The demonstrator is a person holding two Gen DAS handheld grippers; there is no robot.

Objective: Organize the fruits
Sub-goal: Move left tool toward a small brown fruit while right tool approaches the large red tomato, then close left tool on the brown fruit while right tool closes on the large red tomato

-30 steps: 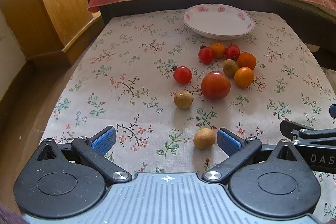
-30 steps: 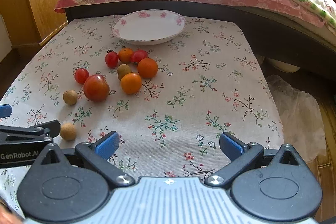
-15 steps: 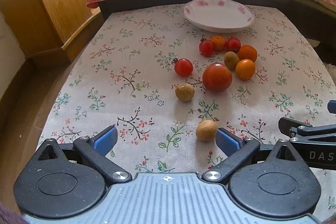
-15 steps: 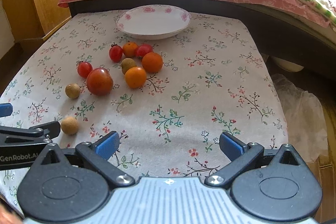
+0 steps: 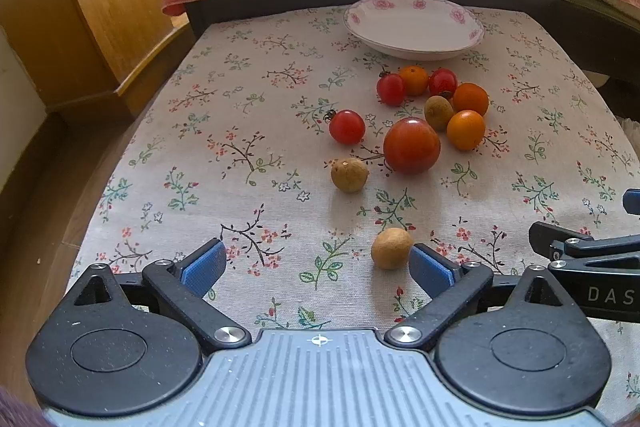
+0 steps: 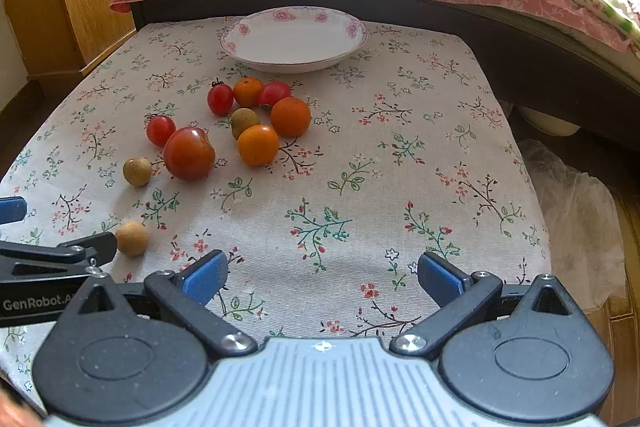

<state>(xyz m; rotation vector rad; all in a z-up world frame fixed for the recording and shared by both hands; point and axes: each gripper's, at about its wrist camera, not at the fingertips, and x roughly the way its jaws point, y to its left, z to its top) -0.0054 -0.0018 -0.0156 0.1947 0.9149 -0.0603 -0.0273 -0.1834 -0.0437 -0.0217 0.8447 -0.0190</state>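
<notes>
step: grab nearest tan fruit (image 5: 391,248) | left gripper (image 5: 316,263) released, fruit just beside its inner right finger: shift right to centre, close gently | right gripper (image 6: 322,277) released, empty | plate (image 5: 414,47) far behind fruit

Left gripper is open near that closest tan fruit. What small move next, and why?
Probably nudge the left gripper slightly right and forward: the nearest tan fruit sits just inside its right finger, off centre between the open fingers. Centring it should allow a clean close before carrying it to the empty plate.
</notes>
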